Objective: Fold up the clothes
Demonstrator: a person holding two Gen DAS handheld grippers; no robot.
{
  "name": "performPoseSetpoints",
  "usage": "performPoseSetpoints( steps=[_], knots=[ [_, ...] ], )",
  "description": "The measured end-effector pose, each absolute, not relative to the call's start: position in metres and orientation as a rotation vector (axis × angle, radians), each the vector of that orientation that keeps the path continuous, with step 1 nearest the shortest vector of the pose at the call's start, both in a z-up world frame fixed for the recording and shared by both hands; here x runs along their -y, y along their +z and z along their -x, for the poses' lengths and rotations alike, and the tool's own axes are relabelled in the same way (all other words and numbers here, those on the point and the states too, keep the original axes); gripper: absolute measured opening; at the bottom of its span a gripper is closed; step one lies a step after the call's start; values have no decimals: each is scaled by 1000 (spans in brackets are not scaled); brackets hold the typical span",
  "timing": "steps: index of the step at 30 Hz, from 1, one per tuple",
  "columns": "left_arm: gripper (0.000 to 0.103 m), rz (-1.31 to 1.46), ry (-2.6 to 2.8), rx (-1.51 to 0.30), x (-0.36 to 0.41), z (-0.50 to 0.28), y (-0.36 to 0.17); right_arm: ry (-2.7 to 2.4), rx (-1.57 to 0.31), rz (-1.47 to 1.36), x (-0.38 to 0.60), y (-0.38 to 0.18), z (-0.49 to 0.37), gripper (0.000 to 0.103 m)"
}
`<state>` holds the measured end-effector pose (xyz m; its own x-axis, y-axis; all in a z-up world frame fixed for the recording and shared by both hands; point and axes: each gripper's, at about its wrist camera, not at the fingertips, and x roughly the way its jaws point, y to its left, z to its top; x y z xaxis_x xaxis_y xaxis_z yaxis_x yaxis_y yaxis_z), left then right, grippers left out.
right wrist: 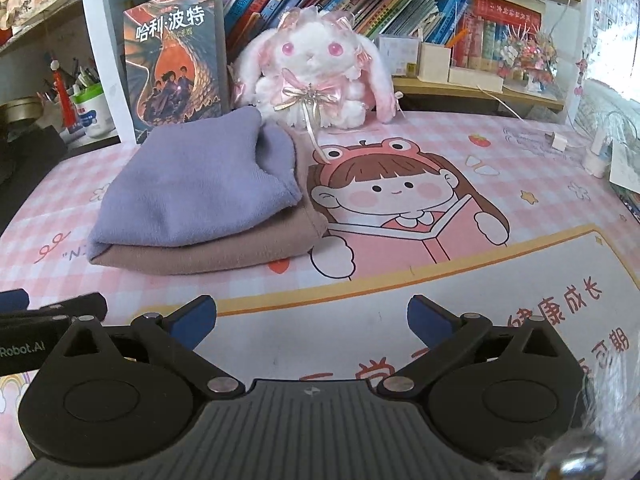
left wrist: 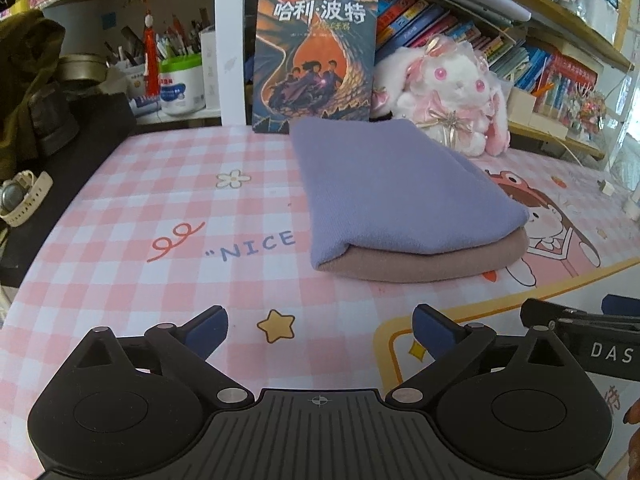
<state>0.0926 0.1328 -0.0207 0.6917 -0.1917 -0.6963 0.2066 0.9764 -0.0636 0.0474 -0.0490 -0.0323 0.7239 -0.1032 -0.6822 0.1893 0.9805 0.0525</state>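
Observation:
A folded lavender cloth (left wrist: 396,192) (right wrist: 192,188) lies on top of a folded dusty-pink cloth (left wrist: 420,266) (right wrist: 224,252) on the pink checked desk mat (left wrist: 160,208) (right wrist: 500,280). My left gripper (left wrist: 320,330) hovers over the mat in front of the stack, open, with nothing between its blue pads. My right gripper (right wrist: 312,318) hangs to the right of the stack, also open and empty. Each gripper's black body shows at the edge of the other's view.
A white and pink plush rabbit (left wrist: 452,96) (right wrist: 316,76) and an upright book (left wrist: 316,56) (right wrist: 176,60) stand behind the stack. Bookshelves (right wrist: 400,8) line the back. A pen cup (left wrist: 180,80) and a wristwatch (left wrist: 20,200) sit at the left, a plug and cable (right wrist: 558,140) at the right.

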Motion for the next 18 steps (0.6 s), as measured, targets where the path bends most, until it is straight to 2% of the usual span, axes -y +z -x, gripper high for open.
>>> performPoseSetpoints(
  steps=[18],
  knots=[
    [101, -18, -240, -760, -133, -88, -17, -170, -744, -118, 48, -31, -42, 103]
  ],
)
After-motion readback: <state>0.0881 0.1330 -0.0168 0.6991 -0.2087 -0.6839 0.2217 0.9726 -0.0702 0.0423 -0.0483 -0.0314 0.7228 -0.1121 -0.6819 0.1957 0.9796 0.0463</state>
